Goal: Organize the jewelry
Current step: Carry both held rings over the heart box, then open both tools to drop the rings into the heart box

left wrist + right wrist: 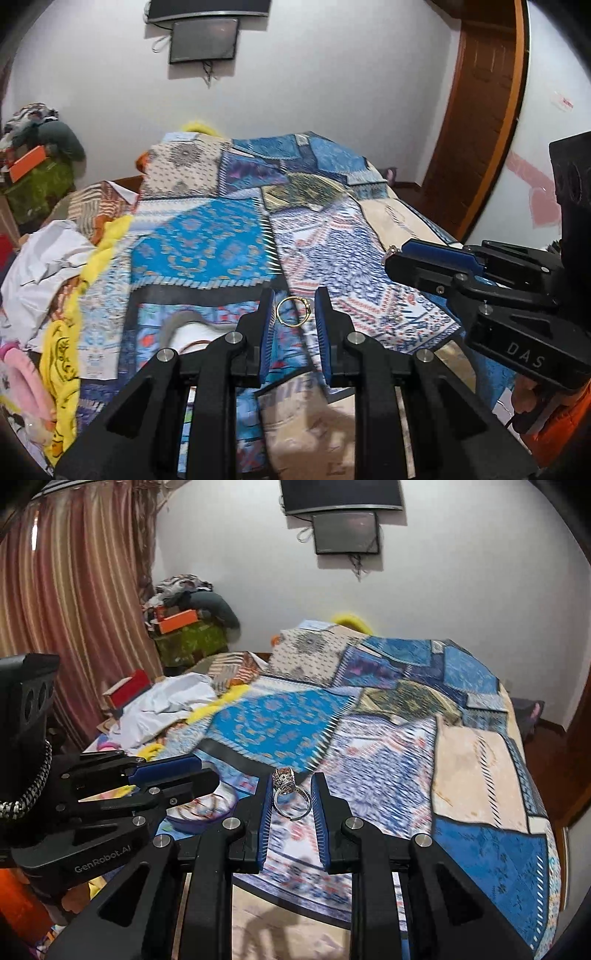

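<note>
In the left wrist view my left gripper (293, 308) is shut on a thin gold ring (291, 312), held between its blue pads above the patchwork bedspread (207, 243). My right gripper (393, 254) shows at the right of that view. In the right wrist view my right gripper (291, 794) is shut on a silver ring with an ornate stone (288, 794). My left gripper (210, 775) shows at the left there, over a round blue-rimmed dish with bangles (199, 812).
White cloth (166, 701), yellow fabric (62, 354) and pink items (26, 376) lie along the bed's left side. A red box (129, 690) and a pile of clothes with an orange box (177, 620) stand by the curtain (66, 609). A wooden door (476, 110) is at the right.
</note>
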Demonstrator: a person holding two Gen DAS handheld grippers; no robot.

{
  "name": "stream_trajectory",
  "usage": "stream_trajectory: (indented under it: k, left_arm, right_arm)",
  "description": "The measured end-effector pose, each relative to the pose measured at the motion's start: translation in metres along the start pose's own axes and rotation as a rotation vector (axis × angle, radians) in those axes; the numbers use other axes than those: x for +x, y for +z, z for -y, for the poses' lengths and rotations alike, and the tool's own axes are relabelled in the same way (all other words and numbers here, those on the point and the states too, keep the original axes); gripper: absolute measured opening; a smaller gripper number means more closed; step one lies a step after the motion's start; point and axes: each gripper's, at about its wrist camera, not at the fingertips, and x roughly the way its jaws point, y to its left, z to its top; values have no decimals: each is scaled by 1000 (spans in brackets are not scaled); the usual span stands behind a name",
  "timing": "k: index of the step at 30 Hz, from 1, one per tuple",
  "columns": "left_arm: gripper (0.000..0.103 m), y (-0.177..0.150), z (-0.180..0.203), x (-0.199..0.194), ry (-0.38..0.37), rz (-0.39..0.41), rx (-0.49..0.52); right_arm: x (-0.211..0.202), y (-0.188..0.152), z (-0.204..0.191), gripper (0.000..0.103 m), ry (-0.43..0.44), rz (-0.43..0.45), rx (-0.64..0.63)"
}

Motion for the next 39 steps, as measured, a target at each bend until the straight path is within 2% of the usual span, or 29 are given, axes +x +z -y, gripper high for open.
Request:
stream_trajectory:
  k: [9,18,26,39]
  left_arm:
    - [20,-7,-44,-27,77,37,-58]
    - [20,-17,-75,-27,118,27,-100]
    - [20,-31,-93,-3,96,-33,-136]
    - [20,-48,-98,39,58,-116,-145]
  right_arm:
    - [21,13,-43,19,84,9,-58]
    - [46,22,-67,19,141,-5,-89]
    - [70,24,-79,19,170,-38,-106]
    - [111,18,-82,19,190,-147,-102]
